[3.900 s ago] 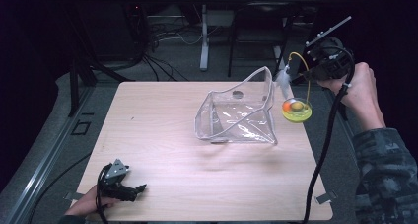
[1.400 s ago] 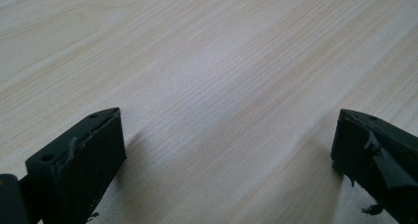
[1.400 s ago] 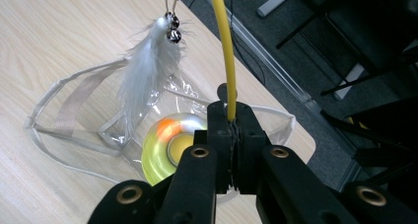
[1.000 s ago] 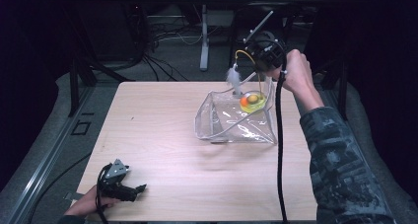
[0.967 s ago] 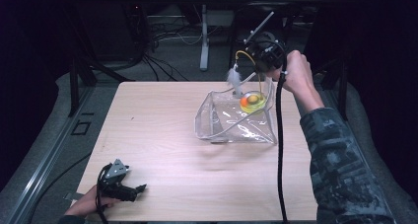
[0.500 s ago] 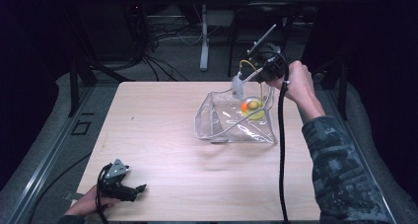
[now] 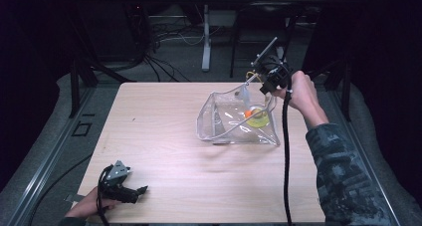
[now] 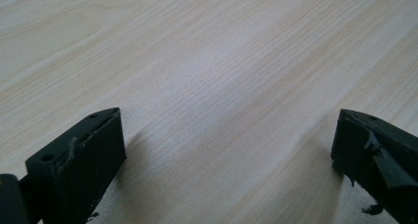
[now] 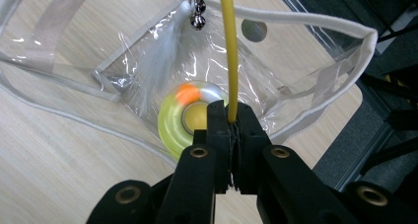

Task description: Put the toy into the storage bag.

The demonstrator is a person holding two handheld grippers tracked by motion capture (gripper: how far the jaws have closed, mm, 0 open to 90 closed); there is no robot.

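A: What is in the bag (image 7: 234, 121)?

B: The bag is clear plastic with a white rim, and it stands open on the table (image 7: 164, 151), on the far right part. Inside it, near the bottom, I see the toy's yellow ring base (image 9: 172, 120) with an orange ball (image 9: 186, 93) on it. A white feather (image 9: 157, 61) and two small bells (image 9: 198, 14) hang in the mouth of the bag.

A: And the right gripper (image 9: 230, 123)?

B: Its jaws are pressed together on the toy's thin yellow rod (image 9: 228, 46). The rod goes up from the jaws, over the bag. In the high view this gripper (image 7: 272, 76) is at the far right edge of the bag, above the rim.

A: The left gripper (image 7: 122, 188)?

B: It lies on the table at the near left corner, jaws wide apart, only bare wood between them.

A: What is different from before?

B: About four seconds ago the toy was outside the bag, to its right. One second ago the base was at the bag's mouth; now it sits lower inside. The right hand (image 7: 301, 89) came down a little. The left gripper did not move.
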